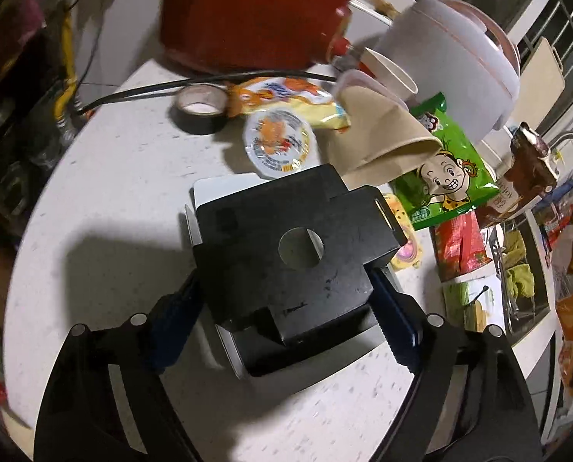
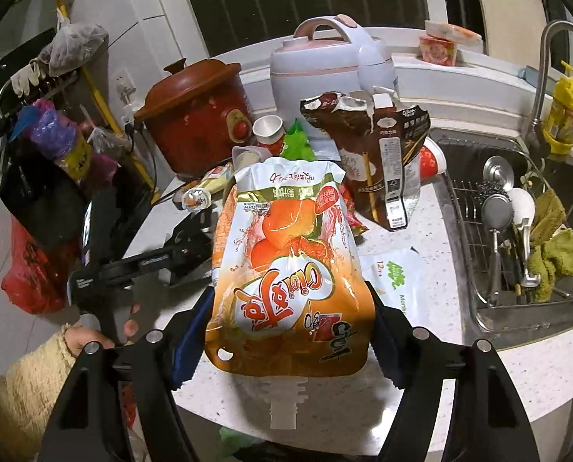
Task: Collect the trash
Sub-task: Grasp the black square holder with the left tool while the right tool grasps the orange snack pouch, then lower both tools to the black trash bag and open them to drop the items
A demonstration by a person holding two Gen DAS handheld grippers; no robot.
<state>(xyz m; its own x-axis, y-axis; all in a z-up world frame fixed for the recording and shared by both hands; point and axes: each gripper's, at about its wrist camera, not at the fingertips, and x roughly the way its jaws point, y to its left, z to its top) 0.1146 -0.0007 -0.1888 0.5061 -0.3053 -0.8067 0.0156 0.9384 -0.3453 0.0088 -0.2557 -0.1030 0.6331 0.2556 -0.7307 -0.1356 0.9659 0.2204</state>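
In the left wrist view a flattened black cardboard box (image 1: 248, 238) with a round hole lies on the white counter (image 1: 105, 192). My left gripper (image 1: 288, 281) straddles it, and its blue pads (image 1: 178, 308) meet the box's two sides. In the right wrist view my right gripper (image 2: 290, 296) is shut on an orange juice pouch (image 2: 286, 231), spout toward the camera, held above the counter. Behind the box lie a crushed paper cup (image 1: 382, 134), a sealed jelly cup (image 1: 280, 142), an orange snack wrapper (image 1: 286, 96) and a green snack bag (image 1: 448, 177).
A red crock pot (image 2: 194, 123) and a white rice cooker (image 2: 324, 65) stand at the back. A torn brown wrapper (image 2: 375, 146) stands mid-counter and a tape roll (image 1: 199, 109) lies near a black cord. The sink (image 2: 459, 308) with a dish rack is right. A beige-sleeved hand (image 2: 90, 337) shows lower left.
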